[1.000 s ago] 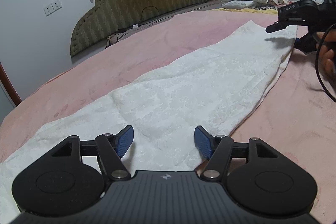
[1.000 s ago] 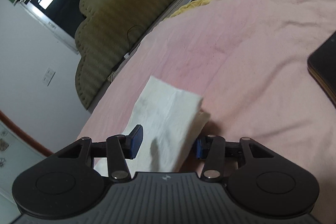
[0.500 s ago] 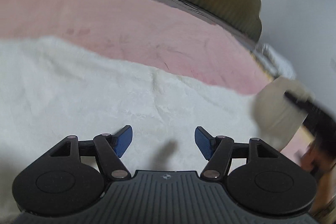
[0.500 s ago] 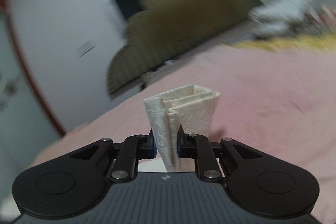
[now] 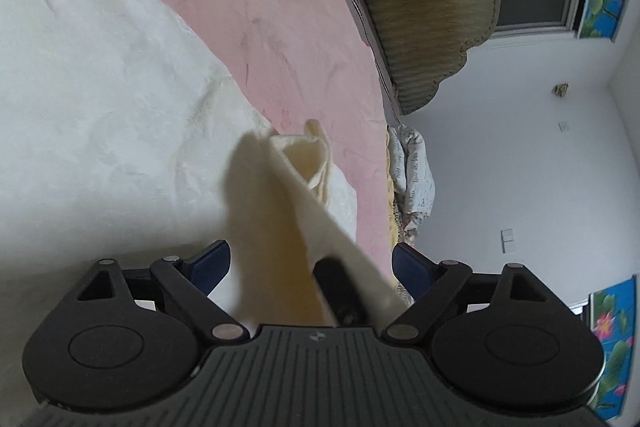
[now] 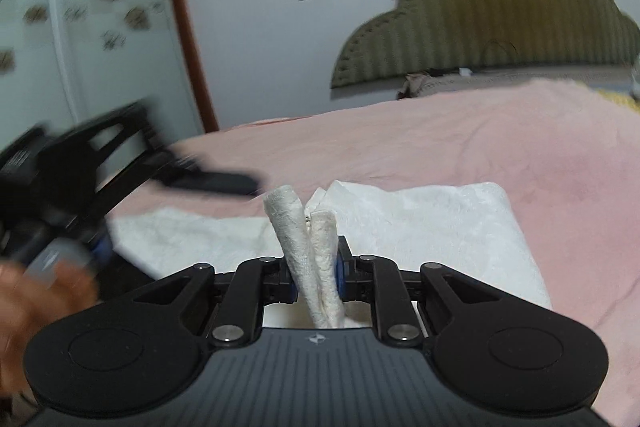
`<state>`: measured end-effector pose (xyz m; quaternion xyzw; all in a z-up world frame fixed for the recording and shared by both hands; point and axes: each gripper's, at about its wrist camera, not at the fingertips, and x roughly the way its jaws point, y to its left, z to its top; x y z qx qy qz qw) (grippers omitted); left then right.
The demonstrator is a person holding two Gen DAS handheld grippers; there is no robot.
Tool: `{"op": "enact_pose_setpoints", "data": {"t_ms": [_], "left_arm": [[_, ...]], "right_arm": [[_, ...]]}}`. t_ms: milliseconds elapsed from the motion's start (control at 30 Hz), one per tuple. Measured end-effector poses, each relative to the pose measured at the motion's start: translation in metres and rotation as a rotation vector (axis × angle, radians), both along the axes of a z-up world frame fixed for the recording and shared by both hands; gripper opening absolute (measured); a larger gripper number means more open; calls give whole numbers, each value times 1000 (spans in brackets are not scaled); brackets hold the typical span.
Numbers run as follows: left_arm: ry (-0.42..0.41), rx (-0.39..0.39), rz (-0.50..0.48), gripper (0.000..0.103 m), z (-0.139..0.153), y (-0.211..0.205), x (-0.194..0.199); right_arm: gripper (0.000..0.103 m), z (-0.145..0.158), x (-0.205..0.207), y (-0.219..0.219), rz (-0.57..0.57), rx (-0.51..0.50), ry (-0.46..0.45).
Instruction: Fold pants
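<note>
The white, textured fabric pants lie spread across the pink fleece bedspread, with one end lifted off the bed. The right gripper pinches that lifted end: its blue pads are pressed tight against a bunched double roll of the cloth, which stands up between them in two short upright folds. Beyond those folds the rest of the garment runs flat over the bedspread, away from the gripper and toward the olive-green scalloped padded headboard.

The left gripper is rolled well onto its side, so that in its own view the bed runs up the left and the white wall fills the right. Its jaws have just been opening and now stand wide apart. The raised, cream-looking flap of the pants hangs in the gap between its blue pads, and neither pad presses on the cloth. A dark finger of the right gripper shows low in that gap, against the flap. The broad flat part of the garment lies to the left of and beyond the left gripper.

From the right wrist view the left gripper appears blurred at the left, just beside the lifted folds, with a person's hand behind it at the frame edge.
</note>
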<state>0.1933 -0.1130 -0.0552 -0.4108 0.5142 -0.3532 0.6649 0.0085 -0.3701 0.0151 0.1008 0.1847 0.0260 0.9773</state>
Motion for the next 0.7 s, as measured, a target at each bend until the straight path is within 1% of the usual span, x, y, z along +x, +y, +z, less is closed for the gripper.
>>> {"op": "enact_pose_setpoints", "data": {"t_ms": [33, 100, 167, 200, 233, 267, 300, 333, 367, 467, 567, 667, 700], "left_arm": [[8, -2, 6, 88, 0, -3, 7], [11, 19, 27, 88, 0, -7, 16], [-3, 58, 51, 78, 2, -6, 25], [-11, 89, 53, 61, 3, -5, 27], [-22, 134, 49, 39, 3, -2, 28], [-40, 172, 41, 29, 4, -1, 28], [-67, 218, 36, 15, 6, 1, 27], [-106, 266, 33, 14, 10, 7, 25], [-145, 305, 33, 6, 15, 11, 23], [-296, 414, 39, 6, 38, 26, 16], [-408, 519, 51, 6, 57, 37, 14], [-489, 628, 46, 7, 58, 48, 14], [-506, 667, 40, 11, 54, 48, 13]], "right_arm": [[16, -1, -3, 8, 19, -41, 0], [16, -1, -7, 26, 63, -130, -5], [16, -3, -10, 41, 118, -182, -14], [16, -3, -11, 49, 147, -201, -20], [16, -3, -12, 56, 172, -222, -25], [16, -4, -12, 64, 190, -253, -31], [16, -5, -10, 72, 201, -291, -35], [16, -6, -7, 79, 212, -316, -34], [16, -7, -4, 84, 233, -324, -30], [16, -4, 5, 100, 296, -336, -39], [16, -2, 18, 119, 355, -365, -62], [16, -7, 32, 137, 401, -385, -64], [16, -11, 39, 142, 414, -392, -54]]}}
